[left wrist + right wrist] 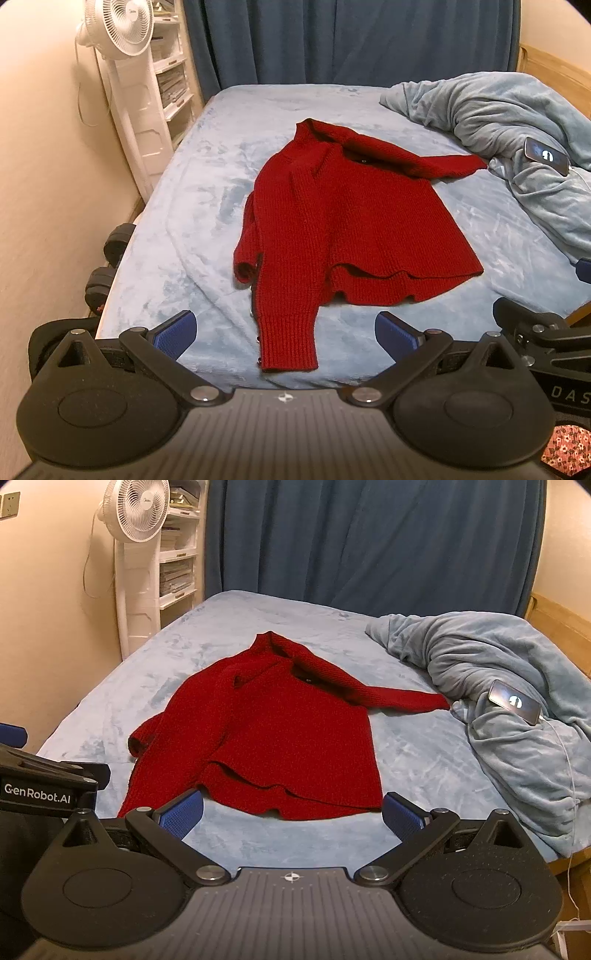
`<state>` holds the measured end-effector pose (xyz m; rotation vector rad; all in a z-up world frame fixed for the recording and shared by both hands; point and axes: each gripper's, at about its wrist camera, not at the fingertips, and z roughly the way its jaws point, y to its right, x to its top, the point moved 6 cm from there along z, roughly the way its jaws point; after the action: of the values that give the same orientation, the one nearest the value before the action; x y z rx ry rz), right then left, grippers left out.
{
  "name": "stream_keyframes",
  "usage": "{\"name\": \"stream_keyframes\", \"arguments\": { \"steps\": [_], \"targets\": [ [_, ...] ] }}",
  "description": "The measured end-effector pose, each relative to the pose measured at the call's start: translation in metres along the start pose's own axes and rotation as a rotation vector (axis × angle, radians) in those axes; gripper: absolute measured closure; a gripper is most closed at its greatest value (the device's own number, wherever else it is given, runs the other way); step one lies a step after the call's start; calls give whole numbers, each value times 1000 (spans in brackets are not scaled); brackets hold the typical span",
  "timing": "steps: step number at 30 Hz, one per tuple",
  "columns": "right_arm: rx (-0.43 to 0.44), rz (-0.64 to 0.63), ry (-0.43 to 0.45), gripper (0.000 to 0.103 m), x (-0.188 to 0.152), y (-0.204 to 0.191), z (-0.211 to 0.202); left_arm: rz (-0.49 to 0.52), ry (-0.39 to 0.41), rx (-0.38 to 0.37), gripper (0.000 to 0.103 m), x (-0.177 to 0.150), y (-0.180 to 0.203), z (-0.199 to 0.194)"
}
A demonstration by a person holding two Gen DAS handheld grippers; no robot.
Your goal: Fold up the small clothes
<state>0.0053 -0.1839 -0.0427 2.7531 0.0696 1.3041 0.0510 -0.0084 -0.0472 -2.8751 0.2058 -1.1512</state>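
"GenRobot.AI" marks the left gripper [55, 771] near the red sweater [273, 731].

Left gripper [286, 334] and right gripper [291, 814]: matte black bodies with ribbed grey centre plates, round side discs, silver pivot screws, blue ribbed finger pads [183, 815]; white "GenRobot.AI" lettering on the left unit's side.
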Motion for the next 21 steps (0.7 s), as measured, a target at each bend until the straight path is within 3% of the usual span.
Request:
{"name": "stream_keyframes", "arguments": {
  "steps": [21],
  "targets": [
    [-2,-2,-6,1,0,1,3,3,1,-2,0,-1,0,3]
  ]
}}
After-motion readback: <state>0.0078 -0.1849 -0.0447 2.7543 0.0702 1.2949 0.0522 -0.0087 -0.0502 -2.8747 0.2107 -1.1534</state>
